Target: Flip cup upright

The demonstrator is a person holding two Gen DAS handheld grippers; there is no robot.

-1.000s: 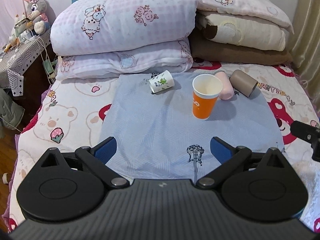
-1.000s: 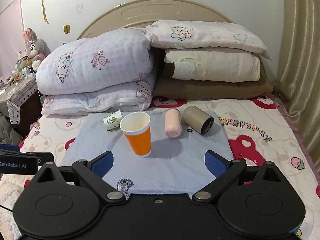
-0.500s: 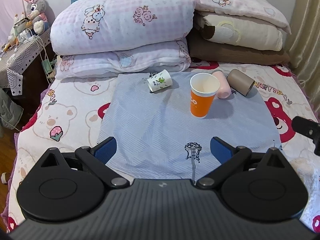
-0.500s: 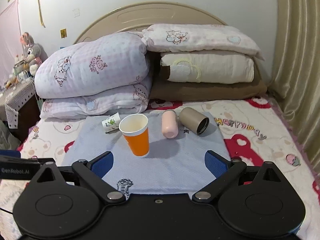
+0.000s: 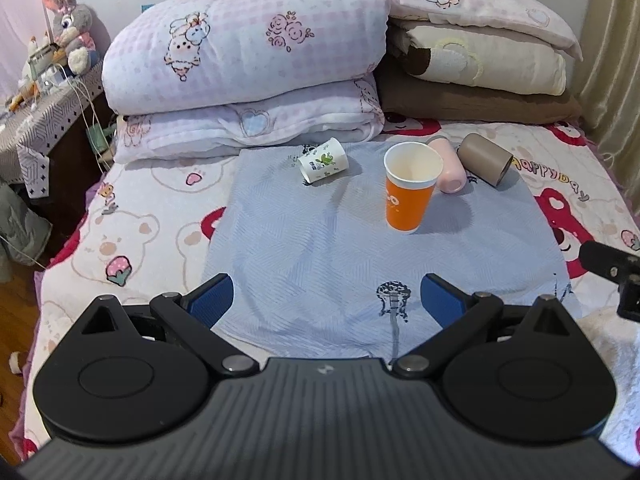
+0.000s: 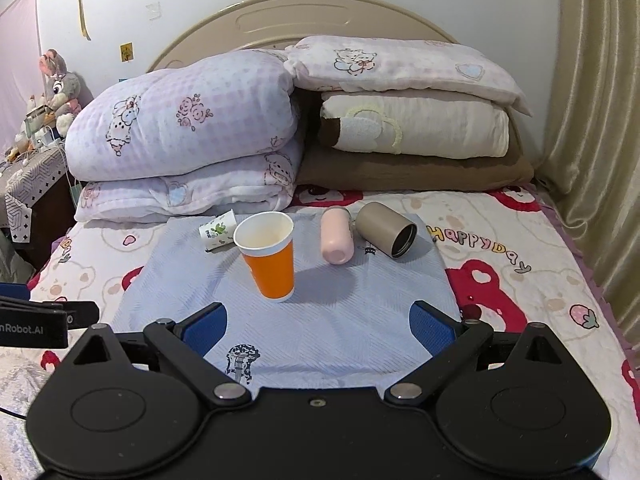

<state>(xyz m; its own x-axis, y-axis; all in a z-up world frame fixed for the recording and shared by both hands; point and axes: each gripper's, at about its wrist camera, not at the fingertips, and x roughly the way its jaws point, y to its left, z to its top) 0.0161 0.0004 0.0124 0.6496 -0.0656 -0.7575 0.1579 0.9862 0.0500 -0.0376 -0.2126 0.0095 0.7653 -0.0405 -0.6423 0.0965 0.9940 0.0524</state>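
Observation:
An orange paper cup point(image 5: 408, 192) point(image 6: 270, 258) stands upright on a light blue cloth point(image 5: 320, 248) point(image 6: 320, 320) spread on the bed. A small white paper cup with green print point(image 5: 324, 161) point(image 6: 218, 234) lies on its side at the cloth's far left. A pink cup point(image 5: 450, 166) point(image 6: 337, 236) and a taupe cup point(image 5: 484, 158) point(image 6: 386, 234) lie on their sides at the far right. My left gripper point(image 5: 326, 298) and right gripper point(image 6: 318, 322) are both open and empty, well short of the cups.
Stacked quilts and pillows point(image 5: 248, 64) point(image 6: 412, 120) fill the head of the bed behind the cups. A side table with a plush rabbit point(image 5: 68, 24) stands at the left. A curtain point(image 6: 596, 120) hangs at the right. The bear-print sheet point(image 5: 132, 232) surrounds the cloth.
Both grippers have drawn back and risen a little, so the cups look smaller and farther away. Nothing on the cloth has moved. Both grippers stay open.

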